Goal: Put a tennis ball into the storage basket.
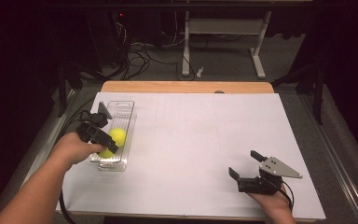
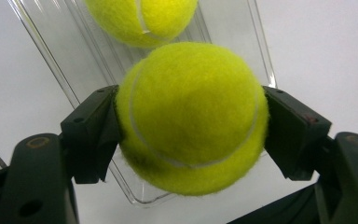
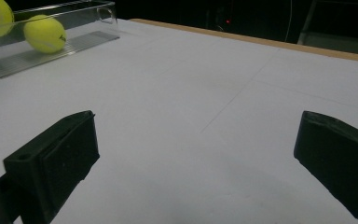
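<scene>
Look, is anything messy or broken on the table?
Nothing stands out. The left gripper squeezes a tennis ball over the clear tray, where a second ball sits. The right gripper rests open, with nothing between its jaws.

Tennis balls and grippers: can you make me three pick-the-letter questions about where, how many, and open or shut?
1. Where is the clear tray? A near the left gripper B by the right gripper C on the floor
2. How many tennis balls? A one B two C four
3. The right gripper's jaws are: A shut on a ball B open C holding the tray

Answers: 1 A, the tray lies under the left hand. 2 B, the held ball and the second ball behind it. 3 B, jaws wide apart over bare table.
</scene>
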Demonstrator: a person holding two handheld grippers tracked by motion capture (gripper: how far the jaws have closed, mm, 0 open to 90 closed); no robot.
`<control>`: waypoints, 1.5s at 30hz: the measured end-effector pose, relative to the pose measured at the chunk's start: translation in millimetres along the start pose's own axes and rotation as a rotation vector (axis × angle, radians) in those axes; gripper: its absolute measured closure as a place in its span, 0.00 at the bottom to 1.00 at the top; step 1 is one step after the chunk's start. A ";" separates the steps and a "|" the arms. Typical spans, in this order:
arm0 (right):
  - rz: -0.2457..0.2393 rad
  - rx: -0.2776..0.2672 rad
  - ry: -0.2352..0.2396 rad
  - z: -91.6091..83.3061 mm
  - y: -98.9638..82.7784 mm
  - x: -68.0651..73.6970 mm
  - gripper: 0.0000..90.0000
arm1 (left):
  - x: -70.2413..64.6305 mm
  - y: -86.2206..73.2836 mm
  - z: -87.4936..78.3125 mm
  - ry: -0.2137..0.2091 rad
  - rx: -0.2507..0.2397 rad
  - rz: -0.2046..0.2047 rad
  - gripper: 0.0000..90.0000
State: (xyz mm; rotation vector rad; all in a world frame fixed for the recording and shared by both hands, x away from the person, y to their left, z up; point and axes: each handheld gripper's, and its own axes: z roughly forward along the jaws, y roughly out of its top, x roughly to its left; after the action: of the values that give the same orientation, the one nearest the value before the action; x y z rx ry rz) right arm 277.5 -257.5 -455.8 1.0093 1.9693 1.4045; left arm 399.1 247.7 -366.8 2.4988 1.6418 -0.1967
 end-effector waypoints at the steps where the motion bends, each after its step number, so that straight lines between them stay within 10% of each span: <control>1: 0.000 -0.001 0.000 -0.1 0.0 -0.1 0.01 | 0.3 0.1 1.1 0.002 0.000 0.000 0.30; 26: -0.001 0.001 0.001 0.3 0.0 0.0 0.01 | -1.2 -0.9 1.0 0.016 -0.010 0.002 0.29; 33: 0.004 -0.003 0.002 -0.2 0.3 -0.1 0.01 | -4.7 -2.1 -12.3 0.000 -0.056 0.019 0.10; 45: 0.003 -0.005 0.002 -0.3 0.6 -0.3 0.01 | -6.7 -3.9 -15.3 -0.006 -0.048 0.017 0.08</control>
State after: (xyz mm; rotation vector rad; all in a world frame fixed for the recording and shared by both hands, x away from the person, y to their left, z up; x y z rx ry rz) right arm 277.6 -257.8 -455.2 1.0090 1.9656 1.4115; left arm 393.3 246.2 -350.7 2.4740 1.6025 -0.1614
